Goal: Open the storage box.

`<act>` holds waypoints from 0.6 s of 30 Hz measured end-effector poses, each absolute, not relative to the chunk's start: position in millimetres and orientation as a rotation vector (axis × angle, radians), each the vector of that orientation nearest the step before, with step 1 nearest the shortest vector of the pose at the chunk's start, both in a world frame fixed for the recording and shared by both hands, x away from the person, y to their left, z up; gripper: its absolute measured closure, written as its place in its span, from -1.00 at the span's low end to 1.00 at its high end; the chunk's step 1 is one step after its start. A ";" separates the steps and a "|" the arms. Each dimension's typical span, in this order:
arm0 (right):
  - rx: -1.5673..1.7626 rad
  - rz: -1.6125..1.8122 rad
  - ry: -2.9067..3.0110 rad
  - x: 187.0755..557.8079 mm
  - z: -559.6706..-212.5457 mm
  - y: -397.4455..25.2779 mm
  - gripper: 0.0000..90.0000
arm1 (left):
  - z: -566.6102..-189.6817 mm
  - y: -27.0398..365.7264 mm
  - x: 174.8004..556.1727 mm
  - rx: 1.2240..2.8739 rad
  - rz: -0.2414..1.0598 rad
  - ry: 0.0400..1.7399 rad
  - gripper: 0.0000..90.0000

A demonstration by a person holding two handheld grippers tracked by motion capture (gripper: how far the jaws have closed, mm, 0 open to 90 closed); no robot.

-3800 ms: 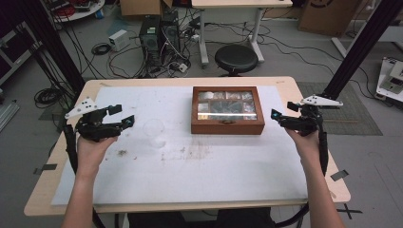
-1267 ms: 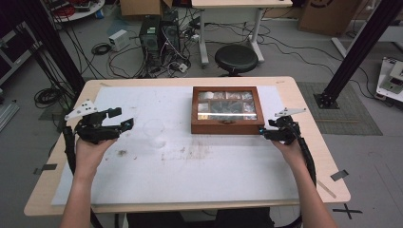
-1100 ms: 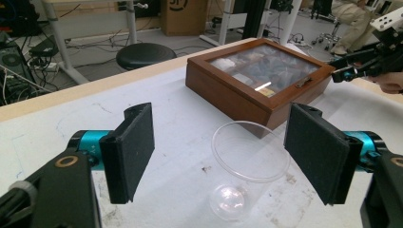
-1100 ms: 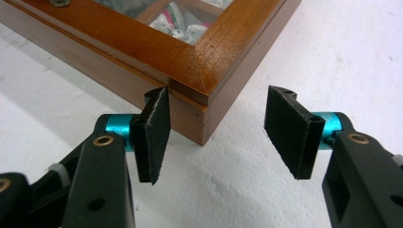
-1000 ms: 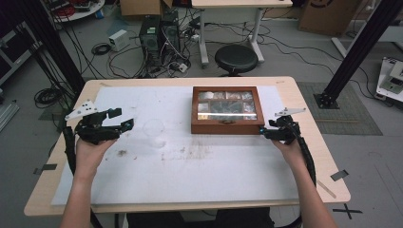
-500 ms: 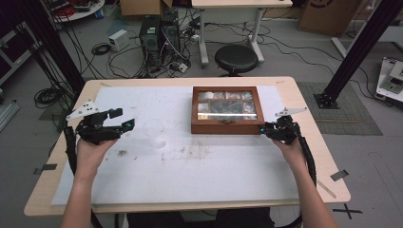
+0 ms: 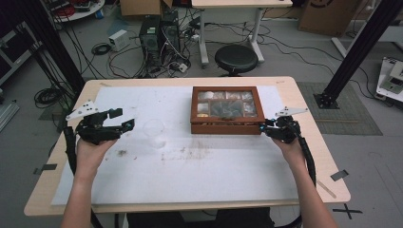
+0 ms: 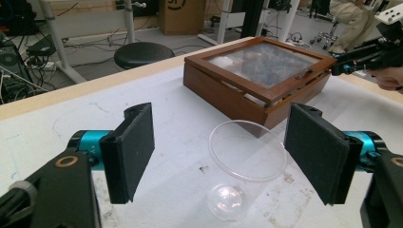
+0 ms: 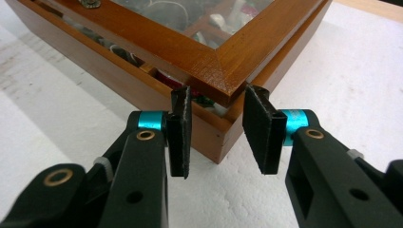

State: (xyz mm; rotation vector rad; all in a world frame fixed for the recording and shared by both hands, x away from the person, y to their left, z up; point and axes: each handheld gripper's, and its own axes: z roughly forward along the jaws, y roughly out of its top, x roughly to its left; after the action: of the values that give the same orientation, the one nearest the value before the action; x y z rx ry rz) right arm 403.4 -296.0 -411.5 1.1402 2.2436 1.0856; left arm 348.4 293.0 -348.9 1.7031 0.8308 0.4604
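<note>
From above: sizing up the wooden box (image 7: 227,109), set on the white sheet toward the far side of the table (image 7: 311,147). Right gripper (image 7: 262,128) parked at its near right corner, jaws slightly apart, gripping nothing. Left gripper (image 7: 122,118) well off to the left, jaws wide apart, also gripping nothing. A clear glass (image 7: 153,130) between it and the box.

Along the left gripper (image 8: 221,152): looking straight over the glass (image 8: 247,152), upright just short of the box (image 8: 256,80) and not touching it. Small metal catch on the front of the glass-topped lid. Right gripper (image 8: 361,57) poised at the far corner.

Along the right gripper (image 9: 216,133): jaws parted either side of the lid corner (image 9: 223,80), very close, touching or not too tight to call. Lid a crack above the base, trinkets peeking through.

Looks like lining up to open the box. Next, probably: bite on the lid's rim only, clear of the base, then lift gently. Nothing blocking the corner; worth minding the catch, the base rising along, and the glass nearby.
</note>
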 end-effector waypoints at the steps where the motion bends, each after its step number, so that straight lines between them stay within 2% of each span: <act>1: 1.140 1.086 2.244 403.4 -411.5 -296.0 0.43 | -348.9 293.0 348.4 1.703 0.460 0.831 -0.43; 7: 1.136 1.083 2.202 402.5 -409.0 -294.7 0.43 | -348.8 293.3 348.2 1.704 0.461 0.830 -0.43; 8: 1.140 1.077 2.184 402.6 -408.1 -293.4 0.38 | -348.9 293.0 348.2 1.704 0.460 0.832 -0.43; 18: 1.133 1.070 2.124 401.9 -402.1 -290.8 0.29 | -348.5 293.2 347.0 1.698 0.459 0.830 -0.43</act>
State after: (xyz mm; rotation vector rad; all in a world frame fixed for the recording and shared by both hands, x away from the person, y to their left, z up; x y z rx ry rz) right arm 401.9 -290.8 -402.1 1.1332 2.1240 1.0702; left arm 347.0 293.2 -348.5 1.6984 0.8304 0.4588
